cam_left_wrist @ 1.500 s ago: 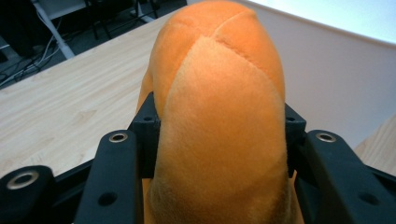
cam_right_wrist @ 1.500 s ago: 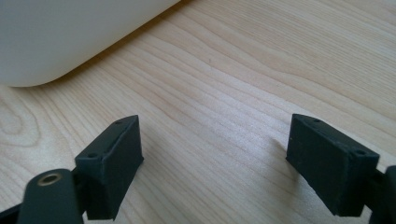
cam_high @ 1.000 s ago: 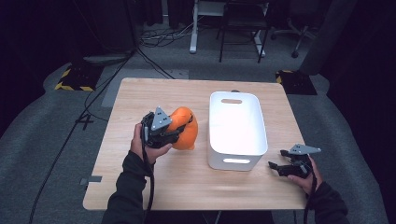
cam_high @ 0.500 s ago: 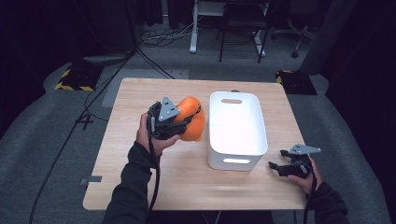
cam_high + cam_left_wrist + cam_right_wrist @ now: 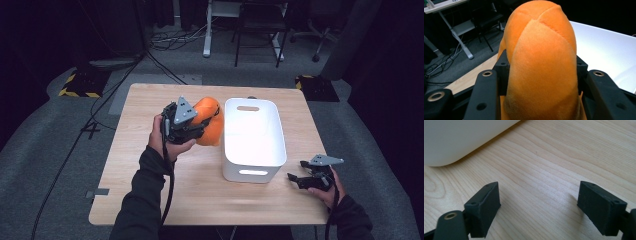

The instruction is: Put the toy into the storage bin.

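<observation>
My left gripper (image 5: 200,125): pinching the orange plush toy (image 5: 210,120), one black jaw pressed into each of its sides; I hold it lifted off the desk (image 5: 150,200).
Where the toy is: in the air just beside the left wall of the white bin (image 5: 255,145), near that rim, not inside it.
My right gripper (image 5: 295,178): jaws spread wide with nothing between them, low over the desk at the bin's near right corner.
High view adds: the whole layout, with both my forearms coming in from the bottom, the bin's inside bare and white, a handle slot at its far end and another in its near wall, and the dark floor with cables around the desk.
Left gripper view adds: the toy's (image 5: 541,62) stitched seams and soft nap close up, bulging between my jaws, with the bin (image 5: 606,55) white behind it on the right and a strip of desk at lower left.
Right gripper view adds: bare wood grain (image 5: 544,170) between my open jaws (image 5: 539,207) and the bin's rounded lower corner (image 5: 454,140) at upper left, apart from the jaws.
Counts: one plush toy, one bin, one desk, two grippers.
</observation>
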The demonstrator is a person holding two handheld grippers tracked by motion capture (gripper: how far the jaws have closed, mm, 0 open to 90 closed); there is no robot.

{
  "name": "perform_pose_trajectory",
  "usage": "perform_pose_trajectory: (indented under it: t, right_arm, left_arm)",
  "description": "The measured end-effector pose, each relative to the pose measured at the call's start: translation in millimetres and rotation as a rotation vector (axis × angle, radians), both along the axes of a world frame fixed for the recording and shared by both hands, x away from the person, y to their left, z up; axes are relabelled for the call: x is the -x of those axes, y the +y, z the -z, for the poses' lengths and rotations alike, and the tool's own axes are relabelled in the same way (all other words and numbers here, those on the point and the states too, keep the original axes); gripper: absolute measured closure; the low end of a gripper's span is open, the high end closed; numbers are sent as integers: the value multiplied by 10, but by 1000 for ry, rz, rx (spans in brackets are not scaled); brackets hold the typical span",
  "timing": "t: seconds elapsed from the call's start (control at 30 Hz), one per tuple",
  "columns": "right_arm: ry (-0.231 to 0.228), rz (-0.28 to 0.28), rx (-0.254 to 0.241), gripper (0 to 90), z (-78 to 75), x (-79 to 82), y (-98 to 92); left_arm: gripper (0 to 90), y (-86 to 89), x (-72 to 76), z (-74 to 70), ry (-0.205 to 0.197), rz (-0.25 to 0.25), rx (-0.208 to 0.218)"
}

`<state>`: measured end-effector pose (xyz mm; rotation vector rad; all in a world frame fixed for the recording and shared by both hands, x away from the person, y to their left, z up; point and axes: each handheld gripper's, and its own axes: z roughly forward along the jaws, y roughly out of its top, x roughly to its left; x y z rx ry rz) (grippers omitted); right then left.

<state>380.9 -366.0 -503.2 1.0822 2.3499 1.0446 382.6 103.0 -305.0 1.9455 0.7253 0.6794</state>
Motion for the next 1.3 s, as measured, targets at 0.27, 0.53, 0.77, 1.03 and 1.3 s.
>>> perform_pose_trajectory:
  t: [0.27,0.53,0.77,1.03,1.3]
  right_arm:
    - [0,0,0,182,-1,0,0]
    - [-2,-8,4,182,0,-2,-7]
    - [-2,-12,5,182,0,-1,-11]
    - [-3,-13,5,182,0,-1,-11]
    - [-3,-13,5,182,0,-1,-11]
  left_arm:
    - [511,-138,-13,-108,-17,27,9]
    - [510,-371,-20,-194,-34,73,-1]
    - [508,-549,-20,-231,-40,112,-10]
    - [507,-687,-25,-211,-43,139,1]
    - [507,-804,-37,-190,-35,167,-1]
